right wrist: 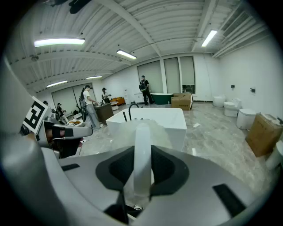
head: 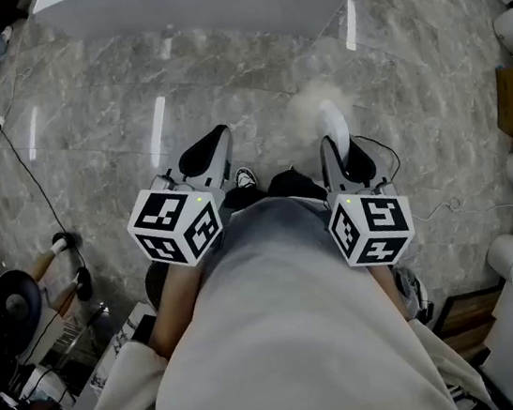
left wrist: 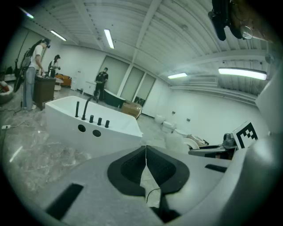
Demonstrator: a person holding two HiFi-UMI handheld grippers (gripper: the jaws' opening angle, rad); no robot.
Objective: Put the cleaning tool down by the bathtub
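- Grey marble floor (head: 219,72) in a big white showroom-type hall, strip lights overhead, so plenty of glare.
- Right gripper (head: 333,144): the dark pads (right wrist: 166,170) are clamped on the white handle of the cleaning tool (right wrist: 142,145), one on each side. The handle sticks up and forward out of the grip.
- The business end of the tool is a pale fuzzy blob past the jaw tips (head: 318,101). It's smeared in both views, so maybe a fluffy duster or a soft brush, can't really call it.
- So the tool is up in the air in the right gripper, not on the floor, with the bathtub (right wrist: 154,119) right behind it in the right gripper view.
- Left gripper (left wrist: 146,148): its pads (left wrist: 128,170) are pressed tip to tip with only a thin seam between them, and nothing is pinched in there.
- Both grippers are tilted down a bit and sit side by side, apart from each other. The left marker cube (head: 176,225) and the right marker cube (head: 371,226) are at the back ends, close to the person's light-coloured clothing (head: 294,336).
- A dark shoe (head: 245,177) peeks out between the two grippers.
- Further out, the white tub stands across bare floor, well ahead of the jaws, with black taps (left wrist: 84,108) on its rim.
- Off to the right there's a cardboard box (right wrist: 263,132) and some white toilets (right wrist: 245,117).
- A few people stand way at the back (right wrist: 144,90), and a thin cable (head: 36,183) trails on the floor at the left.
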